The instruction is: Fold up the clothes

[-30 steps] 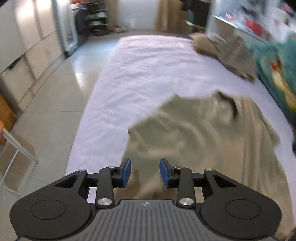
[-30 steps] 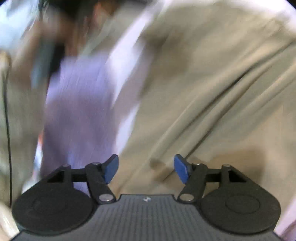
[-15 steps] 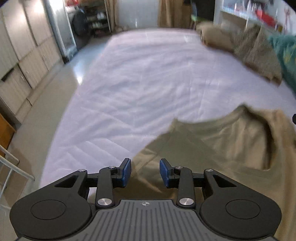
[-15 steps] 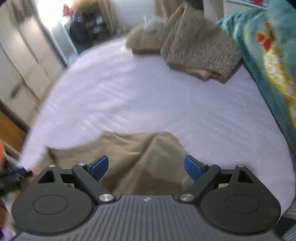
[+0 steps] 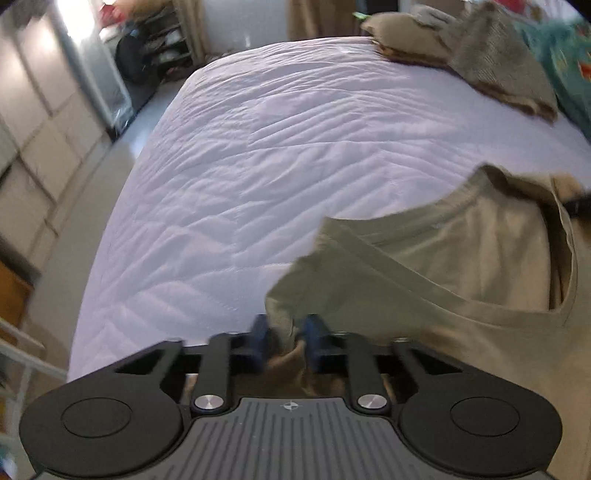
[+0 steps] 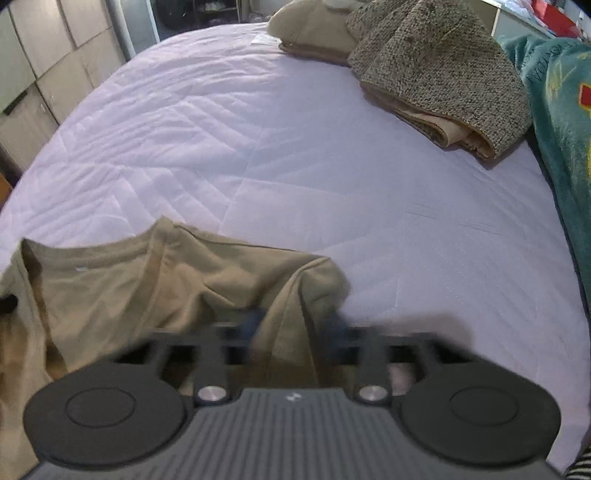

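- Left hand-held gripper [image 5: 286, 341]: jaws closing around a fold of the tan shirt [image 5: 461, 266], no longer parted above it.
- Right hand-held gripper [image 6: 293, 326]: swung from close cloth toward the bed [image 6: 295, 166], jaws closing on a shirt ridge.

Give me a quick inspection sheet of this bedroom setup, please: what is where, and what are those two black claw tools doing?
Surface: bed with a pale lilac quilted cover, mostly bare.
Job's things: khaki T-shirt lying rumpled at the near edge, neck opening visible.
Clutter: folded speckled knit and a tan folded garment at the far end; teal patterned blanket along one side.
Grippers: left gripper closing, fingers pinching a fold of the shirt; right gripper closing, blurred, shirt cloth between its fingers.
Cables: nothing seen.
Surroundings: pale cabinets and floor beside the bed, shelves in the far corner.
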`<state>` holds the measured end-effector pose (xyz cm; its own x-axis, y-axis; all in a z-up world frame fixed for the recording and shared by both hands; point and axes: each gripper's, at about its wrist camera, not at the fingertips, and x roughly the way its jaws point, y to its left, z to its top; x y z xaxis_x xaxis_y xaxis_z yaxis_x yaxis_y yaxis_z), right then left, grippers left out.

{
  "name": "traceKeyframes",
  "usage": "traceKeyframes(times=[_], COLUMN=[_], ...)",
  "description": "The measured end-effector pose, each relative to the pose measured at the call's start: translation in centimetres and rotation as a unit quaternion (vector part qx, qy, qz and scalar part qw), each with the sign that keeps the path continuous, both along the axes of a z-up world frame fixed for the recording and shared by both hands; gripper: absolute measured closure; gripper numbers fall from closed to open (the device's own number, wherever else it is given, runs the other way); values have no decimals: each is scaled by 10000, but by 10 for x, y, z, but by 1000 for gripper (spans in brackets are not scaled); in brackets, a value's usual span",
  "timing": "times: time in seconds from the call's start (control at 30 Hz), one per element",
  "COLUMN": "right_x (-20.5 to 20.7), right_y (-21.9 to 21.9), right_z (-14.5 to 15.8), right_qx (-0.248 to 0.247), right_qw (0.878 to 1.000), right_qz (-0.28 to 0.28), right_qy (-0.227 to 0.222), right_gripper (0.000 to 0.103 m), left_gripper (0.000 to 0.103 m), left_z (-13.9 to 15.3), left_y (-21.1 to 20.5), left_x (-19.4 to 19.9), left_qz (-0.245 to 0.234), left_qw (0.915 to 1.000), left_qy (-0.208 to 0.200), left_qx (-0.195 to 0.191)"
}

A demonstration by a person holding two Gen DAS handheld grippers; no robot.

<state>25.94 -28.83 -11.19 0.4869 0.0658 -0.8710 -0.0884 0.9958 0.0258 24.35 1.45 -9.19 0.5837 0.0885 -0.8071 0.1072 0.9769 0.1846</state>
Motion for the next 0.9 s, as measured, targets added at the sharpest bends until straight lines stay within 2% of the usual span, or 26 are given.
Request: traceKeyframes(times=[0.13,0.4,0.63,0.7,0.73,0.83,0.9], right_x=[-2,-6,11,21,27,49,52], right_y=[11,-7,-20,-19,-21,-36,-45], right_z=[9,38,56,61,64,69,65], right_qx=[-256,-281,-558,-863,-960,-858,-744], right_qw=[9996,9970,9898,9840,9817,9835,9861], right_qz=[105,-169,-364,-425,-452,-475,-401], right_qy=[-86,-694,-1259,-1498,-1579,-1517,-1433], right_gripper=[92,92,92,99,100,100,99], left_gripper=[96,98,98,98,97,97,97], left_z=[5,24,52,59,61,58,42], left_y=[7,27,23,18,18,16,15], left_x=[0,28,81,99,107,127,133], left_qz=[295,530,356,288,265,223,93], left_qw=[9993,9978,9941,9911,9903,9873,9888], left_qy=[-105,-405,-888,-1073,-1110,-1175,-934], left_qx=[-202,36,510,738,792,1048,1162])
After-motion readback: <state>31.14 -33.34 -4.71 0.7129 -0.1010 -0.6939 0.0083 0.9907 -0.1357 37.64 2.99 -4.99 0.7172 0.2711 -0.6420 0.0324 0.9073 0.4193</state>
